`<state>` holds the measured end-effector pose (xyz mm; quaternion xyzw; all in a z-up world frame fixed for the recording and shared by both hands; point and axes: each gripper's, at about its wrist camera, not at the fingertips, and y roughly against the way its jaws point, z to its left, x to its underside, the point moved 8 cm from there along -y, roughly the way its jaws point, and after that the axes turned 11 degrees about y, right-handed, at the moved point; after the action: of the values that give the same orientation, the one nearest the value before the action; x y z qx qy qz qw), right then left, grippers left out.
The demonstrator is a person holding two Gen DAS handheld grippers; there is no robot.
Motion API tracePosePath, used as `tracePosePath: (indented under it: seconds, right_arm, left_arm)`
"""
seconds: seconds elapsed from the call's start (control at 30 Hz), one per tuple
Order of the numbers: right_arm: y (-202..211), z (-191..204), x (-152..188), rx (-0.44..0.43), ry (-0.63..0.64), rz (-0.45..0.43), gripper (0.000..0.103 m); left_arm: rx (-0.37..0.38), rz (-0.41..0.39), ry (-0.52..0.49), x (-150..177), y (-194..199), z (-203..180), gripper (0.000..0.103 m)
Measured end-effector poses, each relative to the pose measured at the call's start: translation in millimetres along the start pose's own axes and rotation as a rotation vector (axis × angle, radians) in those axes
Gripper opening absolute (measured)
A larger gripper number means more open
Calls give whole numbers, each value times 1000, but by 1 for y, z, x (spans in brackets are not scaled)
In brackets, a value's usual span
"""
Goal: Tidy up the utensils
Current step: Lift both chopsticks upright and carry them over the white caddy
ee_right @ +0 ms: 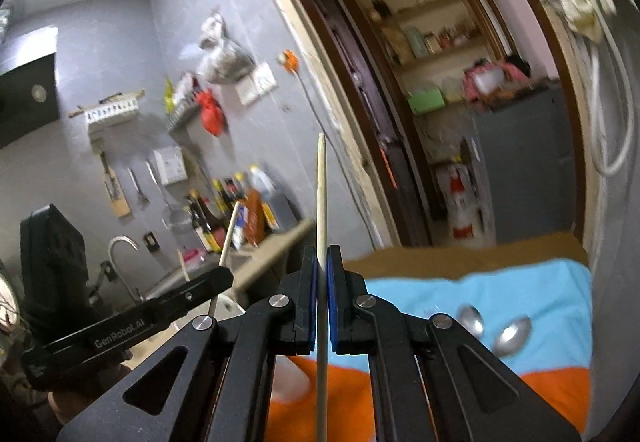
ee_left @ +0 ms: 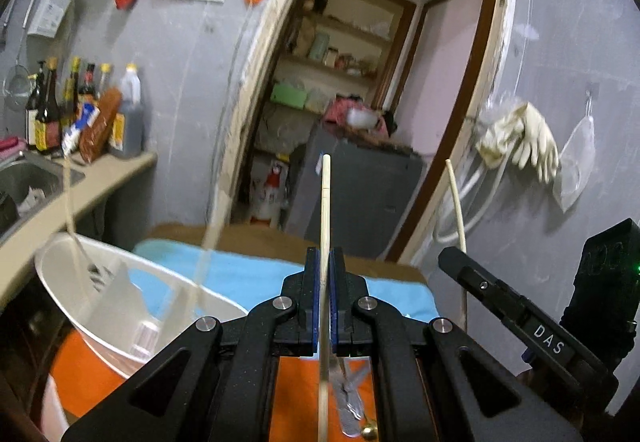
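Chopsticks are pinched upright, one in the left tool (ee_left: 324, 270) and one in the right tool (ee_right: 322, 270), pointing to 12 o'clock above the worktop (ee_right: 460, 294). Judged light, stiff and slippery, each chopstick (ee_left: 326, 210) is best gripped mid-shaft.

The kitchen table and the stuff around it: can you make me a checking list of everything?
Surface: table under blue cloth and orange cloth.
Job's things: white bin holding chopsticks; two spoons on the blue cloth; utensils on the orange.
Clutter: bottles by the sink.
Grippers: left gripper jaws shut on chopstick; right gripper jaws shut on second chopstick.
Cables: hose on wall.
Surroundings: doorway, shelves, gloves.
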<state>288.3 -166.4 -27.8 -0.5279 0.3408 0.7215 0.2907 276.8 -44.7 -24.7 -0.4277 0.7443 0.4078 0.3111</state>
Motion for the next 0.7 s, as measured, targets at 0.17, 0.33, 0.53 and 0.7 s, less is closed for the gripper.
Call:
tracePosePath:
  seconds: [0.17, 0.33, 0.53, 0.7]
  right_arm:
    - [-20, 28, -27, -65, -36, -99, 3]
    - [-42, 51, -43, -115, -76, -186, 3]
    - [-71, 67, -36, -149, -107, -219, 3]
    - [-88, 68, -24, -136, -106, -219, 3]
  left_arm:
    - [28, -94, 69, -47, 23, 40, 2]
    - [16, -193, 176, -93, 36, 105, 2]
    - [-11, -271, 271, -118, 41, 168, 2]
    - [-21, -307, 287, -118, 36, 186, 2]
